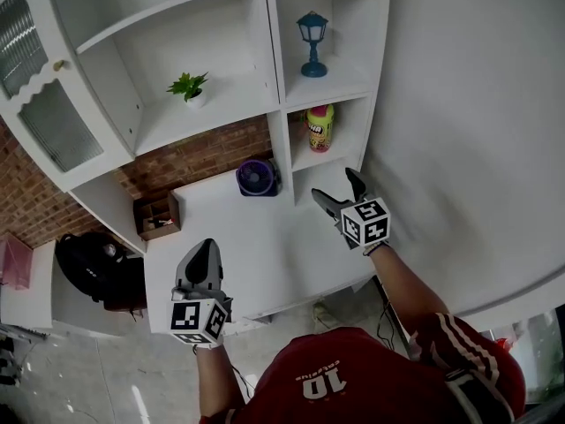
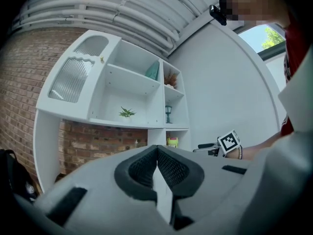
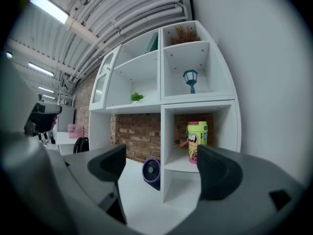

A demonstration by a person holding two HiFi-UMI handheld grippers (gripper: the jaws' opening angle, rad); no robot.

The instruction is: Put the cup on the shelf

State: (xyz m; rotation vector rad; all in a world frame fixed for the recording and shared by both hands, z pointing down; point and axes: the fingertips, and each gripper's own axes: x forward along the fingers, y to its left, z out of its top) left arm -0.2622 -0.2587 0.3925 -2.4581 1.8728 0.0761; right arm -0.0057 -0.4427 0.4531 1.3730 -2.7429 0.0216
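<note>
The left tool [image 2: 157,166] has its two dark pads pressed together, and nothing is between them. In the head view the left tool [image 1: 206,247] is held over the near edge of the white worktop [image 1: 265,237] and points toward the shelf. The right tool [image 3: 161,169] has its jaws spread wide and they are empty; between them, farther away, only the shelf and the worktop are seen. In the head view the right tool [image 1: 336,188] hangs over the right part of the worktop, in front of the lowest open compartment of the right column.

The cup [image 3: 197,141] is yellow-green with a pink base and printed letters. It stands upright inside the shelf [image 3: 161,106], in the right column, in the compartment just under the one with the blue lamp [image 3: 190,80]. From the head view the cup [image 1: 320,127] is well apart from both tools and neither of them touches it.

A purple fan [image 1: 257,177] stands on the worktop just beside the left wall of the right column, with the brick wall [image 1: 194,162] behind it. A small green plant [image 1: 188,87] in a white pot stands in the wide compartment above. At the left end of the worktop there is a small wooden box [image 1: 158,215], and lower, beside the worktop, a black bag [image 1: 88,263].
</note>
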